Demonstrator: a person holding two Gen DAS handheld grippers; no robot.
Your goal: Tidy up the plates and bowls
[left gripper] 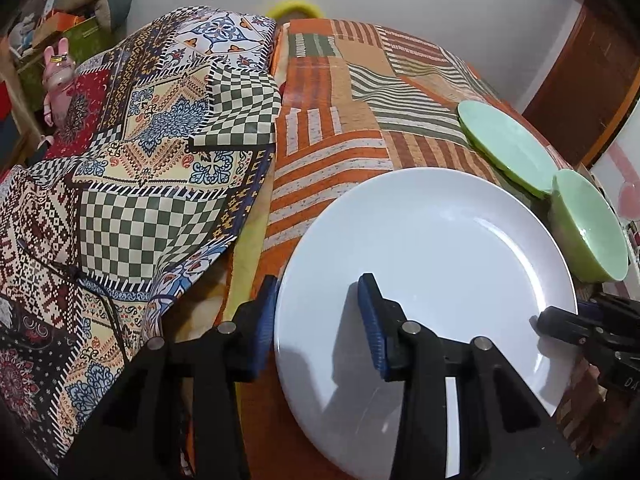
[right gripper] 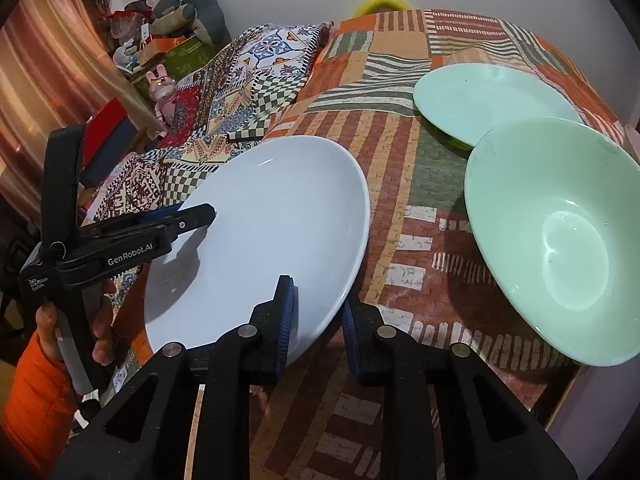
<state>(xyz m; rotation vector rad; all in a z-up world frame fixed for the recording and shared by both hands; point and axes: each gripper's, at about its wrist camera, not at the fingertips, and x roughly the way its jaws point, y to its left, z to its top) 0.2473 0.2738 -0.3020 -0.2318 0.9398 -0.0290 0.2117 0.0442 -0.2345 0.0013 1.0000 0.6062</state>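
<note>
A large white plate [left gripper: 432, 264] lies on the striped orange cloth; it also shows in the right wrist view [right gripper: 276, 216]. My left gripper [left gripper: 320, 320] straddles its left rim, one finger over the plate and one outside it, jaws still apart. My right gripper [right gripper: 316, 316] straddles the plate's near right rim, jaws apart; it shows at the right edge of the left wrist view [left gripper: 576, 324]. The left gripper appears at the plate's far side [right gripper: 196, 214]. A green plate [right gripper: 488, 100] and a green bowl [right gripper: 560, 232] sit to the right.
A patterned patchwork quilt [left gripper: 140, 168] is bunched up left of the plate. A pink rabbit toy [left gripper: 60, 72] and cluttered boxes stand beyond it. The green bowl [left gripper: 588, 228] and green plate [left gripper: 504, 144] sit close to the white plate's right side.
</note>
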